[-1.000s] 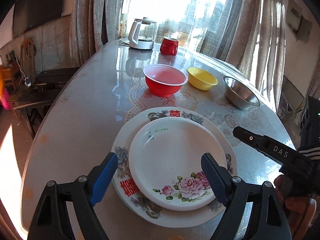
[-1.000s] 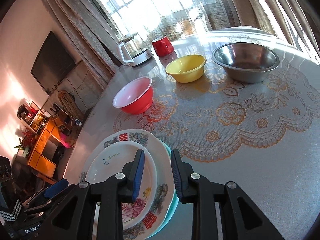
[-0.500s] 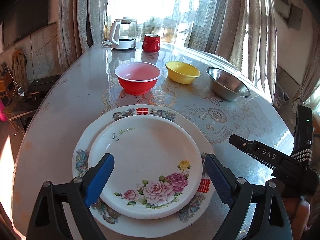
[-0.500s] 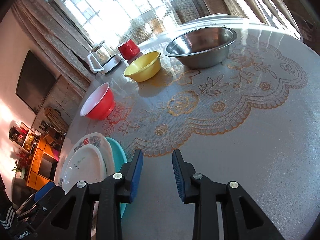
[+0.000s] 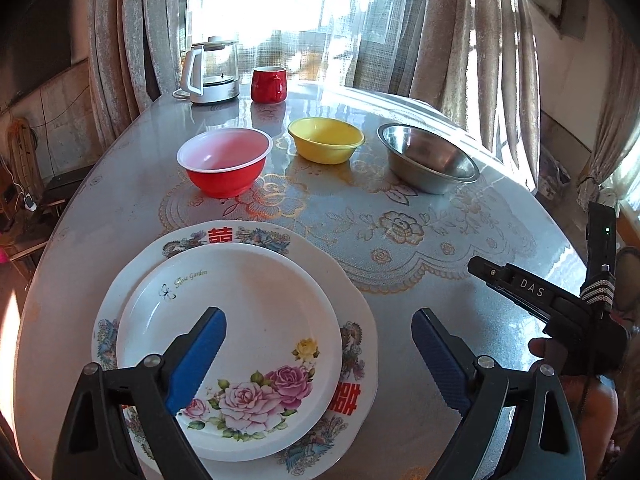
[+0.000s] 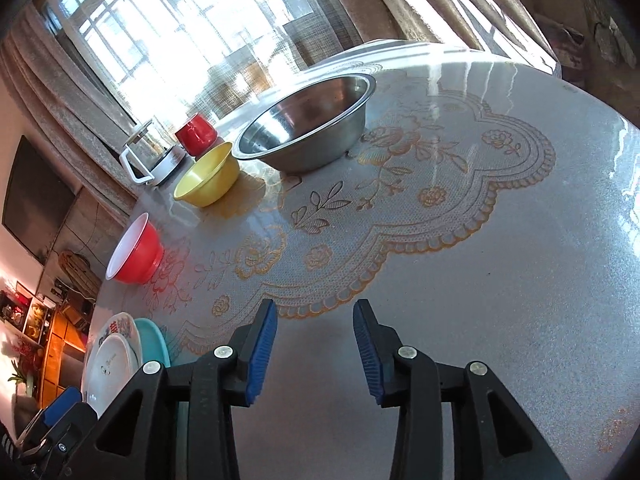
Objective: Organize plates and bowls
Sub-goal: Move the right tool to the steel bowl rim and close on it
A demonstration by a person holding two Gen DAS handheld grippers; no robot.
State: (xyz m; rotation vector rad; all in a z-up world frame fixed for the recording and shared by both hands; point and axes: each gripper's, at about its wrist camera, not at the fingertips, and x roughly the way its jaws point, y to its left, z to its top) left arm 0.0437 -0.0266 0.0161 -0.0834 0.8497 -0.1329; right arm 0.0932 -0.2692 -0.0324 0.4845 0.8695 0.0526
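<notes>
A white rose plate lies stacked on a larger patterned plate at the table's near left; in the right wrist view a teal plate shows under them. A red bowl, a yellow bowl and a steel bowl stand in a row beyond. My left gripper is open and empty above the stack's near right edge. My right gripper is open and empty over bare table, right of the stack.
A glass kettle and a red mug stand at the table's far edge by the curtained window. A lace-pattern mat covers the table's middle. The right gripper's body is at the table's right edge.
My left gripper has shifted right and back from the stack, staying open. My right gripper has drawn away from the plates to the right and opened wider.
</notes>
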